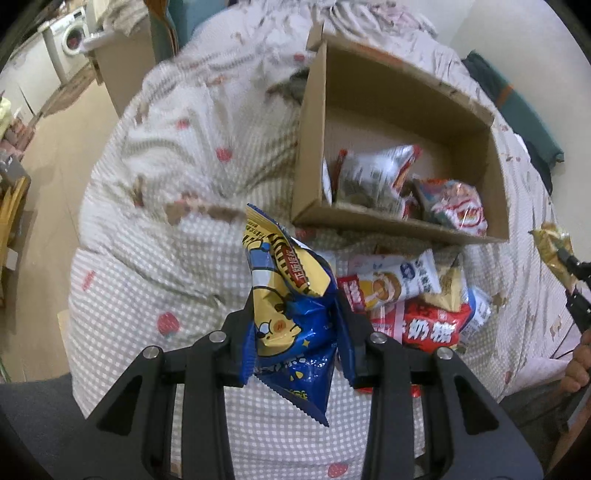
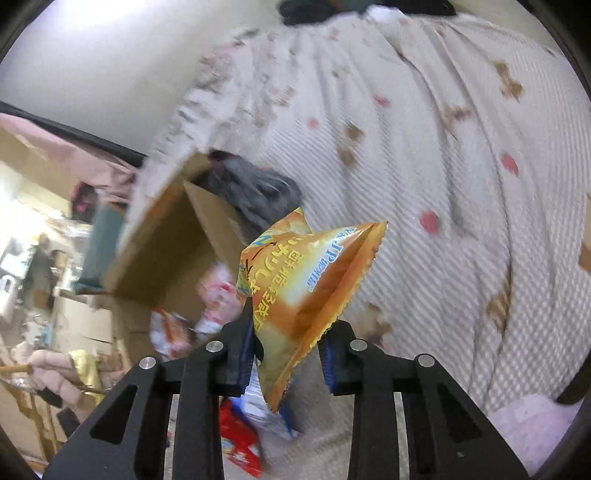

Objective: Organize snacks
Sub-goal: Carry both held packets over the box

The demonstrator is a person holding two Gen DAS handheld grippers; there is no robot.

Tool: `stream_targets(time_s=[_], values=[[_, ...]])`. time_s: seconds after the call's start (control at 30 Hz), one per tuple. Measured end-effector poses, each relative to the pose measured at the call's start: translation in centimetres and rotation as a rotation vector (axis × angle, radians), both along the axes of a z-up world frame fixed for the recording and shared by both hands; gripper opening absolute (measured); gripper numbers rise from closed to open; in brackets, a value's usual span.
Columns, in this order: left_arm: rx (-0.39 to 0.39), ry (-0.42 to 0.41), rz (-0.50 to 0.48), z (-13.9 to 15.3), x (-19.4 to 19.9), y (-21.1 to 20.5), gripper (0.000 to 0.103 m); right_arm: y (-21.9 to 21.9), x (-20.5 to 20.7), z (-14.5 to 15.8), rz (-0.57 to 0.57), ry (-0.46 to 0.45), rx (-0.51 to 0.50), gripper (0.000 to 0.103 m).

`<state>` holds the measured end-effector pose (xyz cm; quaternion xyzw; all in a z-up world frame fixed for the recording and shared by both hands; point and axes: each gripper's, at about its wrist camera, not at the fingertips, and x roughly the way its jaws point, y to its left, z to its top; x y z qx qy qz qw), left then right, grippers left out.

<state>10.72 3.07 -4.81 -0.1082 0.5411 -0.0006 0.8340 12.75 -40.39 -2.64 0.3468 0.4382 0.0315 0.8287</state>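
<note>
Fingers of the left gripper (image 1: 295,339) are narrowed onto a blue-and-yellow snack bag (image 1: 291,314), pads pressing both its sides; bag stands roughly upright in the lower centre of the left wrist view, long axis running up the frame, its yellow top leaning toward upper left, serrated bottom corner hanging below the pads. Fingers of the right gripper (image 2: 286,354) pinch an orange snack bag (image 2: 306,288) by its lower part; bag fans up and to the right, long axis tilted, crimped edge on the right side.

Both work over a bed w/ a checked quilt (image 1: 155,266) printed w/ strawberries. A cardboard box (image 1: 391,221), open-topped, sits on the quilt at upper right of centre in the left view, a few packets (image 1: 373,177) along its near wall, far half bare. Just below the box's near edge lies a loose pile of snacks (image 1: 413,295), incl. a red pack. Quilt left of the box is open. Right edge of that frame: the orange bag's gripper and a hand (image 1: 578,365). Washing machine (image 1: 72,35) at upper left, tan floor beside the bed
</note>
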Motion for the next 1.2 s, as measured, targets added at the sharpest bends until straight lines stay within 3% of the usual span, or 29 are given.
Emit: stream_targets(time_s=[0.23,0.5,0.63,0.8,1.2], values=[[0.070,-0.164,-0.072,3.9,0.0,-1.7,0.032,2.8,1.2,2.3,0.098,-0.097,0.008,0.031],[0.105,-0.216,-0.142,6.5,4.2,-3.4,0.032,7.1,4.7,3.6,0.220,-0.158,-0.019,0.031],[0.139,-0.233,-0.160,6.3,6.6,-3.8,0.032,8.7,6.7,2.9,0.255,-0.152,-0.033,0.031],[0.110,-0.186,-0.152,5.2,10.2,-4.3,0.032,10.2,8.6,1.9,0.296,-0.134,-0.041,0.031],[0.164,-0.252,-0.172,4.1,15.7,-6.7,0.032,13.9,13.1,0.2,0.395,-0.121,-0.086,0.030]])
